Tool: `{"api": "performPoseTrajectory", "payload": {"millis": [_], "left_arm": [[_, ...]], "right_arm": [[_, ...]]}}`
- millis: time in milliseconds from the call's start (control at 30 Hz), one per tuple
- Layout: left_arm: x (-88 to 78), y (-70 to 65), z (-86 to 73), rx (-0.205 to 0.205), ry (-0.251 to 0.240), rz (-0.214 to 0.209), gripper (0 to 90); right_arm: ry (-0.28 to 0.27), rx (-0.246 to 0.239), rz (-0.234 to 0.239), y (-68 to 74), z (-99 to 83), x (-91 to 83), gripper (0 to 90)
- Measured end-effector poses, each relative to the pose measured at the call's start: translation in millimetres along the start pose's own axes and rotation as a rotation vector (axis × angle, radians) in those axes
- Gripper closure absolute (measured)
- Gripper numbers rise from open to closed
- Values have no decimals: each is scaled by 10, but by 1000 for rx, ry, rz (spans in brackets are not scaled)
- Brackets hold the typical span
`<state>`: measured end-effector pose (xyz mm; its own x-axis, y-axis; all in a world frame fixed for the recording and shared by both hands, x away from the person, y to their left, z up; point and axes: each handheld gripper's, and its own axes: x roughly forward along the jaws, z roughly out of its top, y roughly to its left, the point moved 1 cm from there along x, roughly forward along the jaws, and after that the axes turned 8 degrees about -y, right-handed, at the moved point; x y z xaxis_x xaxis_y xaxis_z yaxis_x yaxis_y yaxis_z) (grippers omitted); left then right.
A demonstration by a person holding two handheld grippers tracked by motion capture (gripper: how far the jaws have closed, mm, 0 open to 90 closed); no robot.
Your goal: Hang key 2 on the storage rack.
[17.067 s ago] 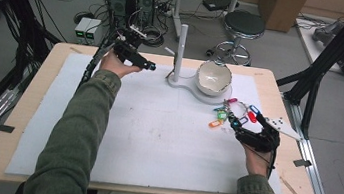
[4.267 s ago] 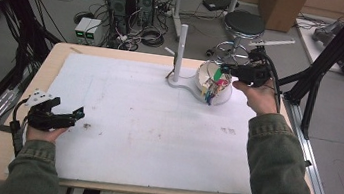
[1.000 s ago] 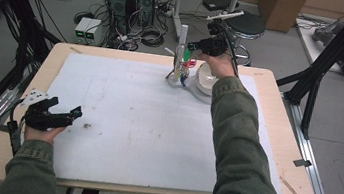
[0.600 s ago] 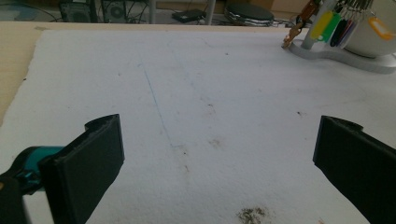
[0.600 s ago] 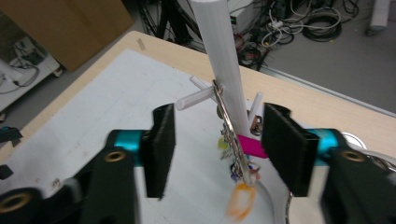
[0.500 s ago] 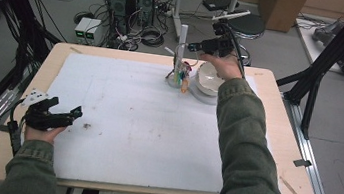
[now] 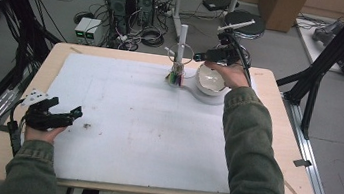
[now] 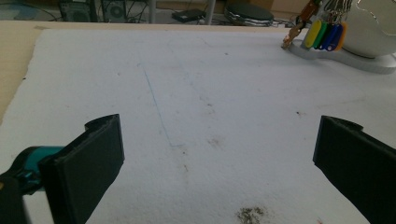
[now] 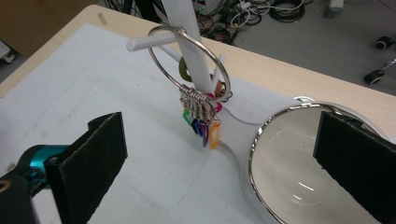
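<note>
At the left edge of the table (image 7: 279,106), the left gripper (image 7: 75,112) rests low over the white mat (image 7: 131,122) in the person's left hand (image 7: 41,133). Its jaws stand wide apart with nothing between them; in the left gripper view only bare mat lies in the gap, with a small dark smudge (image 8: 250,214) near the bottom.

Farther right, at the far side of the mat, a white stand (image 7: 182,40) rises upright from a flat white base (image 7: 210,98). A large metal key ring (image 9: 189,63) hangs from a peg (image 9: 149,42) on the stand's post, encircling the post. A bunch of coloured key tags (image 9: 203,126) dangles from the bottom of the ring, down near the base. In the left gripper view the same tags (image 8: 324,35) show at the foot of the stand.

Just right of the stand sits a white bowl (image 7: 210,79) with a shiny rim, on the same base.

The right gripper (image 7: 199,58) hovers above the bowl, pointing toward the stand. Its jaws have just been opening and now stand wide apart, free of the ring, with nothing pinched between them. The right hand (image 7: 231,74) holds it over the bowl's far edge.
</note>
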<state>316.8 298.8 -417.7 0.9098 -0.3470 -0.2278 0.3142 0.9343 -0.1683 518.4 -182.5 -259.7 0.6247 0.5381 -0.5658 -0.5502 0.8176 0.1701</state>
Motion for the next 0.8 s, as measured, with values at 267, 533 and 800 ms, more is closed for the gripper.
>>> {"api": "performPoseTrajectory", "payload": {"millis": [267,533,800], "left_arm": [[-6,-1,1,2,2,1,23],[-6,2,4,2,0,2,23],[-6,7,4,3,2,4,23]], "right_arm": [[-32,13,-20,-52,-113,-161,5],[-31,-7,-43,-81,-285,-234,5],[-37,-1,-41,-133,-439,-269,5]]}}
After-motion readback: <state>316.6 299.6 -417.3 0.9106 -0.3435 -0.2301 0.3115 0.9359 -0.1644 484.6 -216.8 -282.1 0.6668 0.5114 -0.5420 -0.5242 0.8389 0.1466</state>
